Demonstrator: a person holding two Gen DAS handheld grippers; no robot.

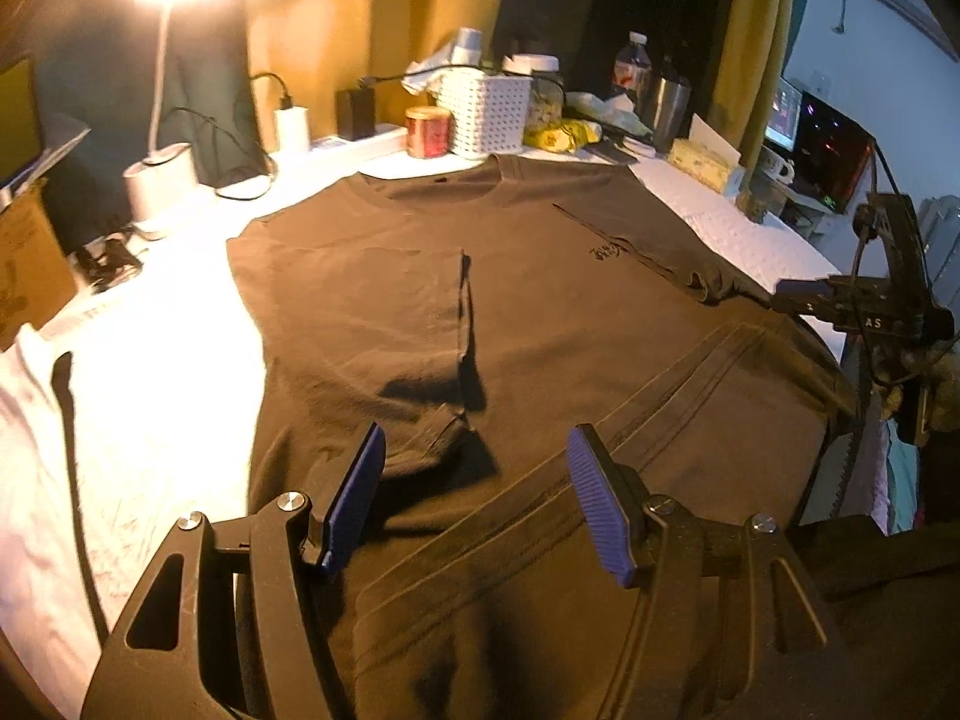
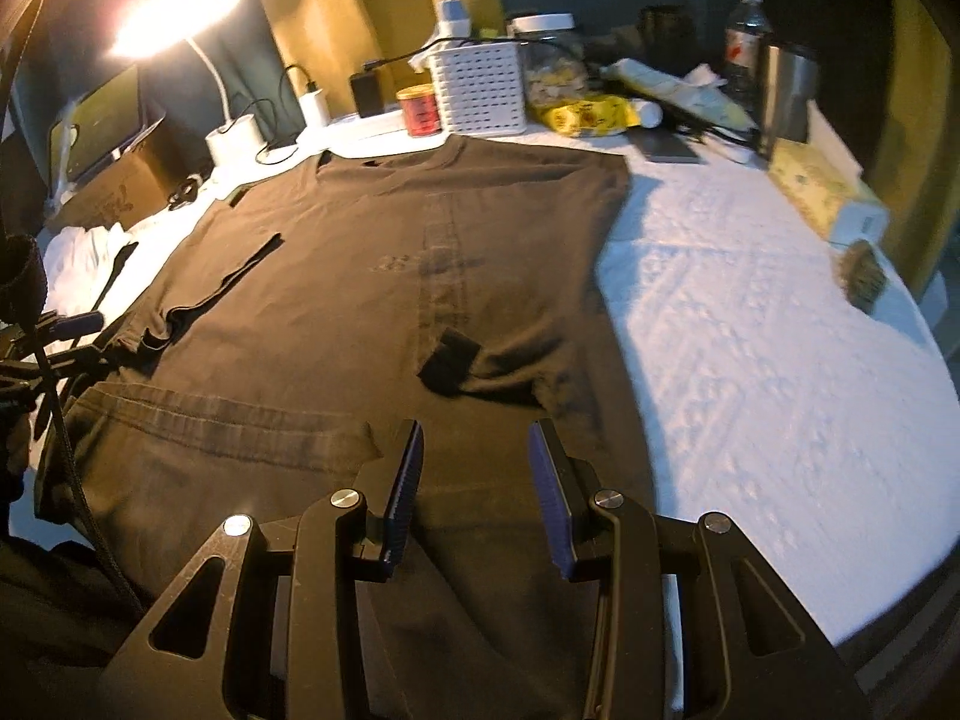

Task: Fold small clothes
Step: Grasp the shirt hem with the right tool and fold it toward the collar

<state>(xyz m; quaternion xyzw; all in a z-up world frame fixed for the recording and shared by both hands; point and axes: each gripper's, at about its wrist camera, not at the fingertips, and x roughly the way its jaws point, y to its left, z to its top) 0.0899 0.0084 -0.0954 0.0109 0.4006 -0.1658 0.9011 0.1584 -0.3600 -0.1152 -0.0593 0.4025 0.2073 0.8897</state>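
Note:
A dark brown t-shirt [image 1: 540, 312] lies spread on the white table cover, collar at the far side. Both sleeves are folded in over the body. Its bottom hem [image 1: 678, 384] is folded up across the near part. It also shows in the right wrist view [image 2: 360, 276]. My left gripper [image 1: 474, 456] is open and empty, just above the shirt's near left part. My right gripper [image 2: 474, 450] is open and empty above the shirt's near right part. The right gripper shows at the right edge of the left wrist view [image 1: 798, 294]. The left gripper shows at the left edge of the right wrist view [image 2: 72, 330].
A white basket [image 1: 486, 114], red tin [image 1: 427, 132], jars, bottle [image 1: 631, 66], metal cup [image 1: 669, 102] and tissue box [image 1: 705, 165] line the far edge. A lit lamp [image 1: 162, 174], chargers and cables stand at far left. White cloth [image 1: 36, 420] lies left. White cover [image 2: 750, 330] extends right.

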